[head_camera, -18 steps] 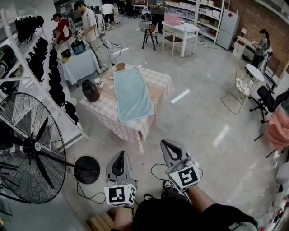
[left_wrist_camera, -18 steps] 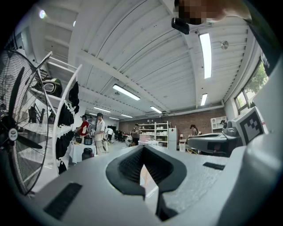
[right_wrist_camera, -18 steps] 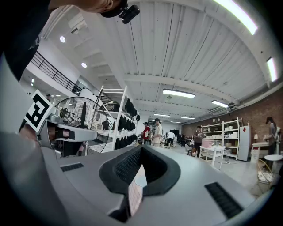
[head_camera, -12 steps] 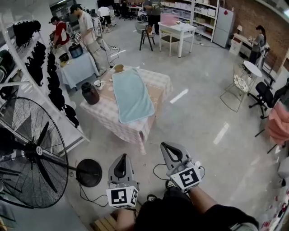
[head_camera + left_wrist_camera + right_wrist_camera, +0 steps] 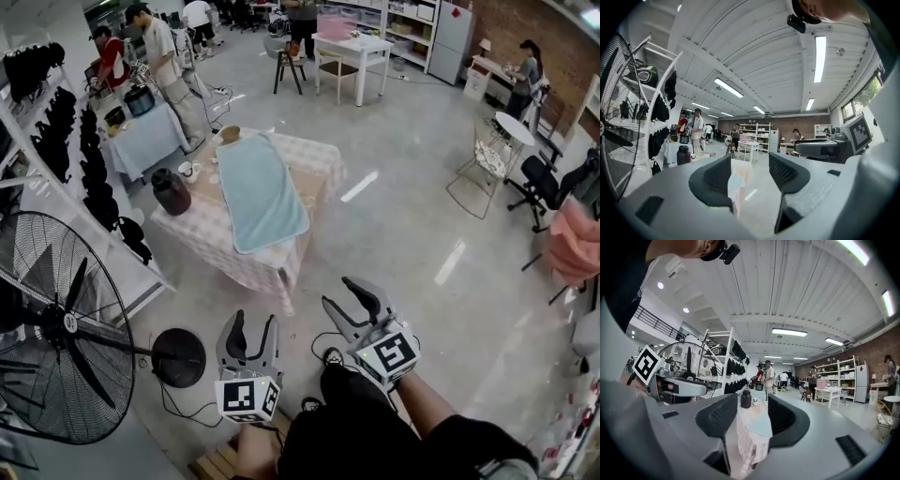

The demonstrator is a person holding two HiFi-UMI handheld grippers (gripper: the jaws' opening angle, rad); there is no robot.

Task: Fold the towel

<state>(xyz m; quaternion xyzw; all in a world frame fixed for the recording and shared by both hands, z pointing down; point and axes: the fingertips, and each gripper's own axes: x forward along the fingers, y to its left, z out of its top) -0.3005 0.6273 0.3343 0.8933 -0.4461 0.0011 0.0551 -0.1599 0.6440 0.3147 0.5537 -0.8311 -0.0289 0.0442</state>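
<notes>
- We judge the pale-blue towel (image 5: 260, 192) to be soft, light and limp. It should sag from any pinched point and keep no shape of its own. It is not fragile, and the weave should give the pads decent purchase.
- The best hold looks like the two corners of one short edge, one per claw. The near short edge seems to hang slightly over the front of the table (image 5: 202, 234), which is handy, since pads could close on it from above and below without catching the checked cloth.
- The towel lies flat and lengthwise down the middle of that table, in the upper centre of the head view. A dark jug (image 5: 172, 190) and a cup (image 5: 187, 171) stand to its left, and a small bowl (image 5: 230, 134) sits at its far end.
- The left gripper (image 5: 253, 326) and right gripper (image 5: 339, 295) sit at the bottom centre of the frame, well apart from the table, with bare floor between.
- Both claws point level toward the table, and each gripper view frames the distant towel in the gap between its jaws.
- Both claws stand clearly open and hold nothing.
</notes>
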